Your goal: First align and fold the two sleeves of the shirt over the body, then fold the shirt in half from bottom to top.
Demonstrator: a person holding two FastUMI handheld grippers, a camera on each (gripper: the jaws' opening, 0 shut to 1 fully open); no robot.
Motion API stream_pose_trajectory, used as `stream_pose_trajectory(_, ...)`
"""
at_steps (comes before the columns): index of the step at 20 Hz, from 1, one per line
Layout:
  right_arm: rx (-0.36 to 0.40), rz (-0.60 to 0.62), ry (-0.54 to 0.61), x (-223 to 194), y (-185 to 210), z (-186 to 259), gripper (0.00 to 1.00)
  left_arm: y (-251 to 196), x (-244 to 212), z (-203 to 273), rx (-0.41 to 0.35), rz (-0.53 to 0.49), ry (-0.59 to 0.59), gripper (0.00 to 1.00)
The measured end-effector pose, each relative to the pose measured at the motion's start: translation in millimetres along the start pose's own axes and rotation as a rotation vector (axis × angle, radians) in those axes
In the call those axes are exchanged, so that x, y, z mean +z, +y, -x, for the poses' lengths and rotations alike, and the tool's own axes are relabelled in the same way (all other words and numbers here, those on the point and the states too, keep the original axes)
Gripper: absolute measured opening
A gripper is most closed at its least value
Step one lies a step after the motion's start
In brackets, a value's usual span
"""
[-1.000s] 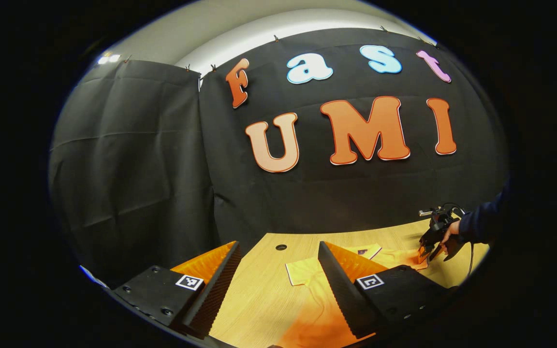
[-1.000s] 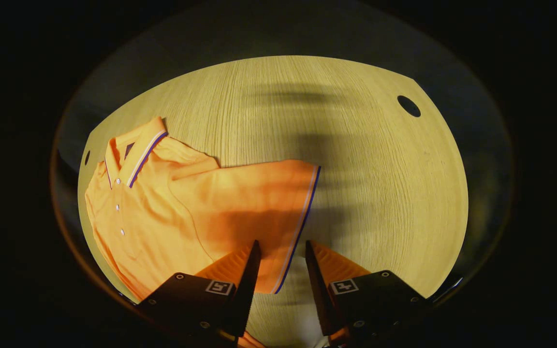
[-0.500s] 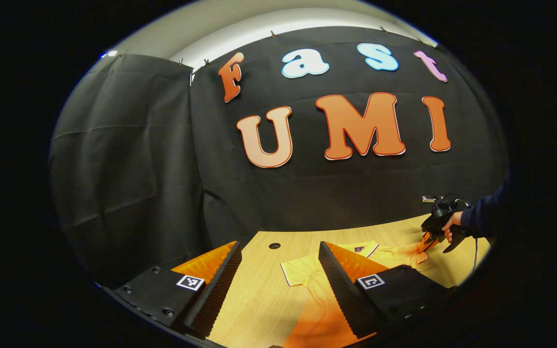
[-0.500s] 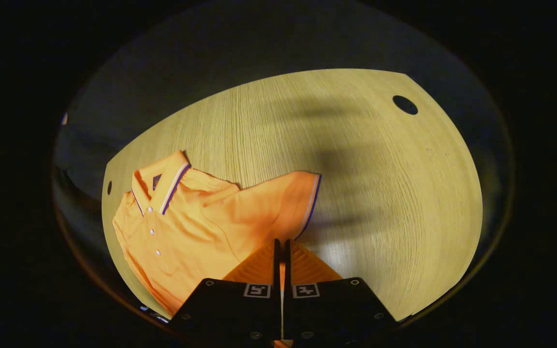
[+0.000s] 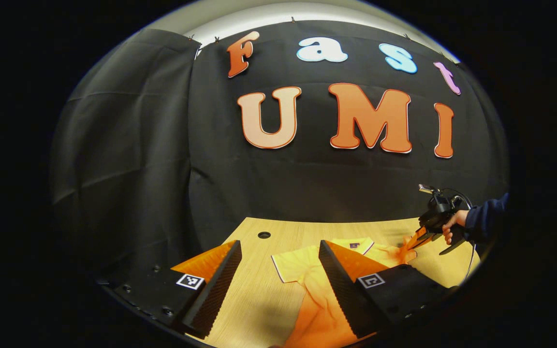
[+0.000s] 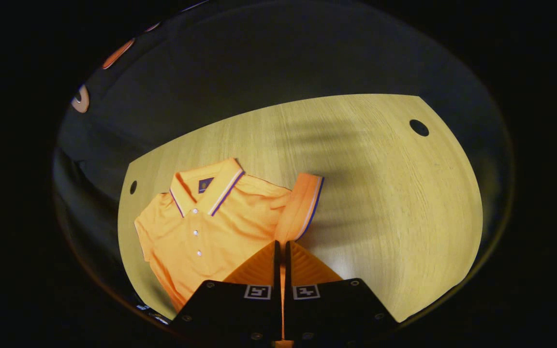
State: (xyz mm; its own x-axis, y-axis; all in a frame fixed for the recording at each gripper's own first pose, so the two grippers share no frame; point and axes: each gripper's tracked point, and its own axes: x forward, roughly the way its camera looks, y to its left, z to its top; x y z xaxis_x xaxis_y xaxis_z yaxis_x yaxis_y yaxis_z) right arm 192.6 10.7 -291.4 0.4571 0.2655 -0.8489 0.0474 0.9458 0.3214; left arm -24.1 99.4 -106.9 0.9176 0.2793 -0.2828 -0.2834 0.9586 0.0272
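Note:
An orange polo shirt (image 6: 211,227) with a striped collar lies face up on the wooden table (image 6: 394,203). My right gripper (image 6: 281,244) is shut on the shirt's sleeve (image 6: 302,205), which rises off the table, its striped cuff upright. In the left gripper view the shirt (image 5: 307,270) lies ahead, and the right gripper (image 5: 416,240) lifts the far sleeve at the right, held by a hand in a dark sleeve (image 5: 481,224). My left gripper (image 5: 278,249) hangs open above the table with nothing between its fingers; its right finger hides part of the shirt.
The table has round cable holes (image 6: 418,127) (image 6: 133,187) (image 5: 264,235) near its corners. Black cloth walls close the booth behind the table. Bare wood lies to the right of the shirt in the right gripper view.
My right gripper closed on the sleeve and has lifted it up and inward, bunching the cloth. The left gripper stayed open and swung slightly.

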Motion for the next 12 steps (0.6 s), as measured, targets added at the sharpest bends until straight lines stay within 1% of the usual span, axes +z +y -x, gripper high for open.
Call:
stream_pose_trajectory(1,0.024,-0.001,0.007,-2.6,13.1,0.7,0.02,6.5,-3.0,-2.4,0.006,0.006,0.008,0.99)
stream_pose_trajectory(2,0.028,-0.005,0.017,-5.6,21.3,0.4,0.03,12.8,-5.7,-5.6,0.009,0.012,0.017,0.99)
stream_pose_trajectory(3,0.039,-0.009,0.024,-9.7,29.3,-1.0,0.04,16.7,-10.8,-7.4,0.007,0.019,0.025,0.96)
stream_pose_trajectory(4,0.057,-0.012,0.027,-10.0,38.2,-0.3,0.09,20.5,-14.8,-10.8,0.005,0.027,0.036,0.99)
stream_pose_trajectory(5,0.083,-0.01,0.02,-12.0,49.5,2.3,0.21,25.1,-18.7,-14.3,0.005,0.035,0.047,0.99)
stream_pose_trajectory(6,0.101,-0.003,0.009,-11.0,56.0,4.9,0.2,29.2,-21.9,-17.5,0.004,0.045,0.054,0.99)
stream_pose_trajectory(7,0.112,0.001,0.002,-11.9,60.3,9.0,0.24,32.1,-25.1,-22.7,0.001,0.053,0.062,0.99)
stream_pose_trajectory(8,0.113,0.003,-0.005,-12.1,61.8,14.6,0.3,34.3,-27.2,-29.1,-0.006,0.057,0.073,0.99)
stream_pose_trajectory(9,0.112,0.009,-0.021,-11.7,61.3,21.4,0.22,35.3,-29.6,-36.7,-0.008,0.051,0.088,0.99)
stream_pose_trajectory(10,0.113,0.019,-0.056,-8.4,61.4,29.6,0.39,38.5,-31.5,-46.8,-0.006,0.047,0.104,1.0)
stream_pose_trajectory(11,0.115,0.033,-0.089,-7.6,62.7,39.2,0.43,41.5,-36.1,-57.0,-0.003,0.043,0.119,1.0)
stream_pose_trajectory(12,0.112,0.047,-0.123,-5.9,61.6,49.3,0.55,43.4,-38.4,-69.2,0.003,0.043,0.139,1.0)
